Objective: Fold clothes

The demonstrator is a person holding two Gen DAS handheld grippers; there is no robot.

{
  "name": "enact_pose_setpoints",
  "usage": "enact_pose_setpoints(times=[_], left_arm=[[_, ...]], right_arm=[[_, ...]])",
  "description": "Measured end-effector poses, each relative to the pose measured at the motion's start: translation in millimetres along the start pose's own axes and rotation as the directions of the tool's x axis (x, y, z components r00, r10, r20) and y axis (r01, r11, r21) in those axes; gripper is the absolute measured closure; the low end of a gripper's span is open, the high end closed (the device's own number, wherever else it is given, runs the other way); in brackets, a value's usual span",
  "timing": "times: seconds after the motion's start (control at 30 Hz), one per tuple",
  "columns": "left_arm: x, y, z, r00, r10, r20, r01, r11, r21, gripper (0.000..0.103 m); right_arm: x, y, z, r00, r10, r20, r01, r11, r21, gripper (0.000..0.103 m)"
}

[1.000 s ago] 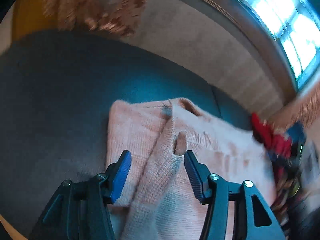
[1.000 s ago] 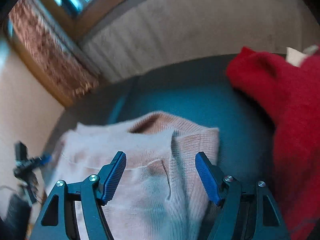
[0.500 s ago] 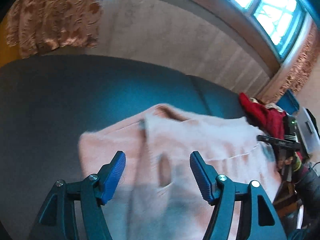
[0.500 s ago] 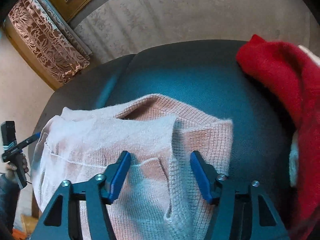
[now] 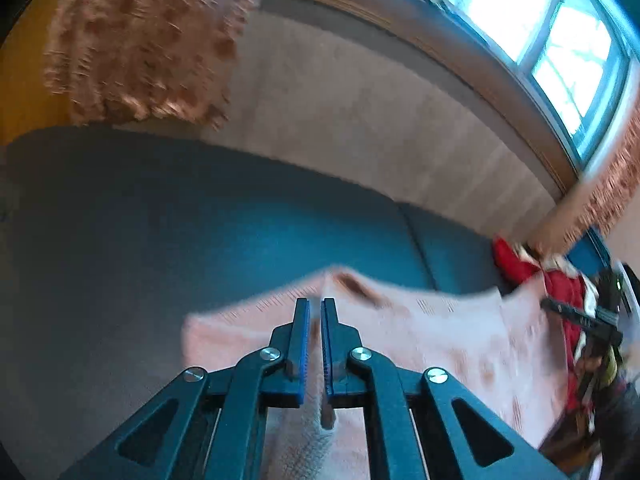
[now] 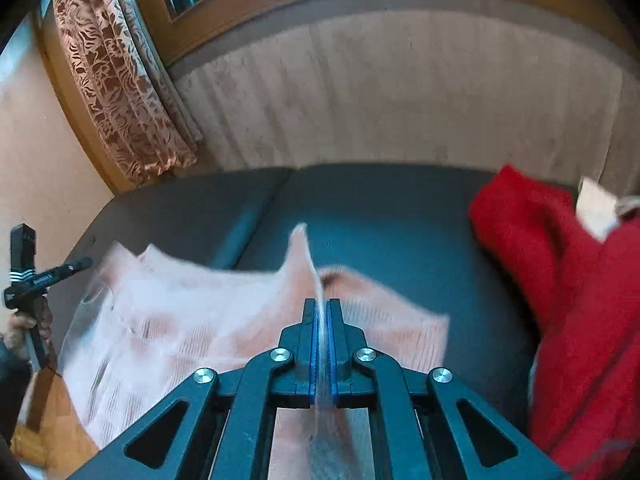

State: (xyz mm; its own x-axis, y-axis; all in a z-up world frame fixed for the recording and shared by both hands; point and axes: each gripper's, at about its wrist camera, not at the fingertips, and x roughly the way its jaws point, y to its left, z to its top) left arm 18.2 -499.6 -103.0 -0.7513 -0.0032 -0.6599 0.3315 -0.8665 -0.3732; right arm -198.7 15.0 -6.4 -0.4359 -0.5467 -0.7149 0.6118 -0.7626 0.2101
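A pale pink knit sweater (image 5: 440, 332) lies partly folded on a dark teal couch seat (image 5: 200, 232); it also shows in the right wrist view (image 6: 192, 320). My left gripper (image 5: 315, 304) is shut on a fold of the sweater near its neckline. My right gripper (image 6: 321, 305) is shut on another fold of the sweater, and a thin ridge of knit sticks up between its fingers. The sweater is blurred with motion and lifts off the seat between the two grippers.
A pile of red clothes (image 6: 568, 300) lies on the couch at the right, also in the left wrist view (image 5: 552, 280). The beige couch back (image 6: 400, 92) and patterned curtains (image 6: 116, 80) stand behind. The other gripper's handle (image 6: 28, 276) shows at far left.
Both grippers went from wide open over the sweater to shut on folds of it. The sweater now lifts and blurs as it is pulled up.
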Motion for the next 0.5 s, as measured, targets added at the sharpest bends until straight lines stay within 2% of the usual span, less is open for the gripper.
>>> enact_pose_setpoints(times=[0.1, 0.13, 0.2, 0.27, 0.3, 0.33, 0.37, 0.4, 0.43, 0.5], left_arm=[[9, 10, -1, 0.998, 0.067, -0.016, -0.068, 0.998, -0.019, 0.100], [13, 15, -4, 0.998, 0.055, -0.038, -0.057, 0.998, -0.040, 0.100], [16, 19, -10, 0.998, 0.011, -0.067, -0.015, 0.998, -0.059, 0.092], [10, 15, -14, 0.997, -0.034, -0.065, 0.032, 0.999, -0.021, 0.064], [8, 12, -16, 0.996, -0.056, -0.064, 0.056, 0.998, -0.001, 0.057], [5, 12, -17, 0.995, -0.080, -0.066, 0.081, 0.997, 0.011, 0.044], [4, 12, -16, 0.991, -0.112, -0.078, 0.113, 0.994, 0.008, 0.037], [4, 11, -15, 0.988, -0.132, -0.086, 0.133, 0.991, 0.006, 0.035], [4, 10, -13, 0.986, -0.143, -0.089, 0.144, 0.990, 0.010, 0.032], [7, 5, -10, 0.984, -0.142, -0.110, 0.147, 0.988, 0.039, 0.030]], right_arm=[[19, -12, 0, 0.999, -0.031, -0.021, 0.032, 0.998, 0.050, 0.100], [27, -18, -3, 0.998, -0.046, -0.034, 0.049, 0.996, 0.073, 0.100], [44, -30, -13, 0.996, -0.058, -0.071, 0.068, 0.989, 0.134, 0.100], [49, -39, -25, 0.996, -0.019, -0.089, 0.036, 0.979, 0.200, 0.100], [48, -41, -28, 0.996, 0.006, -0.085, 0.013, 0.977, 0.213, 0.099], [47, -43, -31, 0.996, 0.030, -0.080, -0.011, 0.974, 0.225, 0.097], [46, -45, -33, 0.995, 0.061, -0.076, -0.041, 0.969, 0.243, 0.097], [46, -47, -35, 0.993, 0.093, -0.071, -0.071, 0.963, 0.261, 0.091], [47, -50, -36, 0.991, 0.111, -0.070, -0.087, 0.955, 0.285, 0.079], [48, -56, -38, 0.988, 0.143, -0.057, -0.117, 0.939, 0.324, 0.067]])
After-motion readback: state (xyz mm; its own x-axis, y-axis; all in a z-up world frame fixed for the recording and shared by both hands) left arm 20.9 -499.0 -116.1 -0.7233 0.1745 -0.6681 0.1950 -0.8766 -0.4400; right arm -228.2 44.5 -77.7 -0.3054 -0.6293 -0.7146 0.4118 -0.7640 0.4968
